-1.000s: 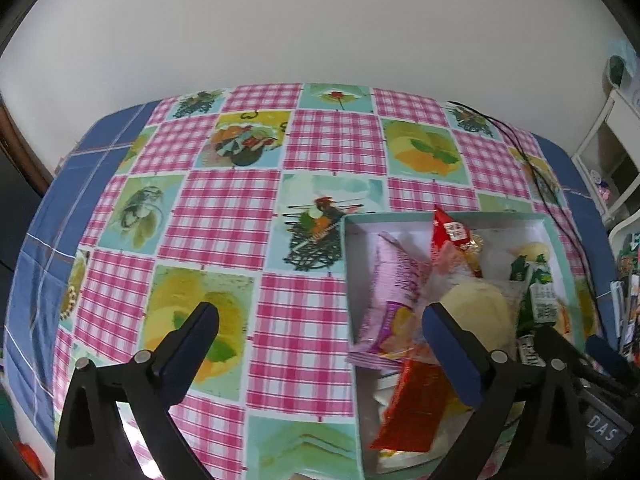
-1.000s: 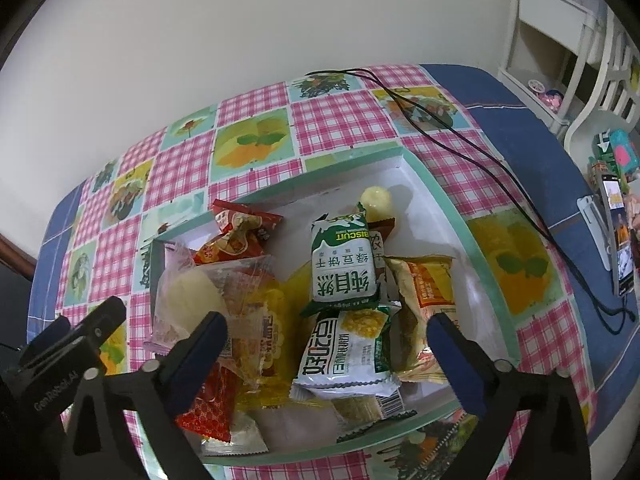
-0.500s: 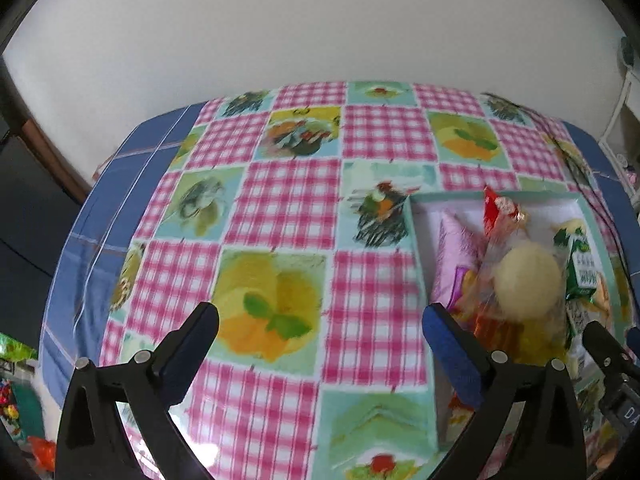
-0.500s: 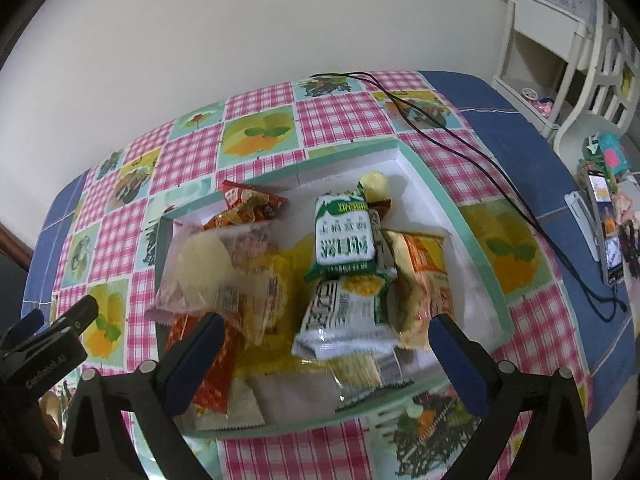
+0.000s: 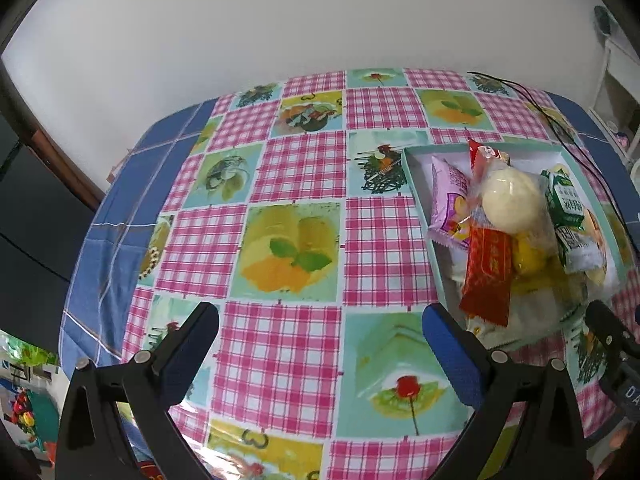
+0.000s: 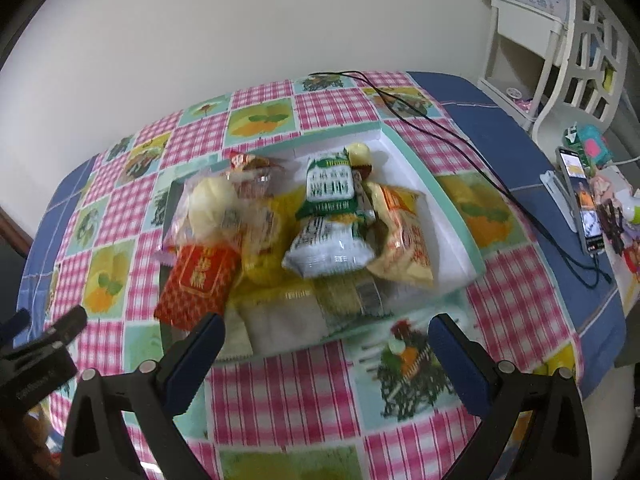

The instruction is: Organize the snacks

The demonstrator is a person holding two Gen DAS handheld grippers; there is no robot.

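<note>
Both of your tools are empty: the left gripper (image 5: 320,326) and the right gripper (image 6: 326,328) each have their jaws spread wide, with nothing between them. Every snack you can see already lies heaped in the box (image 6: 448,208), which sits on the checked tablecloth (image 5: 304,168). So the sorting looks close to finished, or paused between picks; from here I cannot say which.

Take the box as your landmark. Your right gripper hangs just in front of its near edge, aimed at the pile. Your left gripper hangs well to the left of the box, over bare cloth.

If more tidying is wanted, the red packet (image 6: 198,280) is the likeliest candidate: it leans over the near left edge of the box and seems to stick out past the rim. You would need to come down over it with the right gripper, pinch it by its flat sides, and lay it further inside.

The two views differ. Your left camera shows a pink packet (image 5: 450,200) against the box's left wall, which the right camera barely catches behind the round pale bun (image 6: 212,204). Your right camera shows the orange bag (image 6: 404,232) and the green-and-white packets (image 6: 330,216) fully, plus a black cable (image 6: 480,160) and a phone (image 6: 580,200) to the right of the box.
</note>
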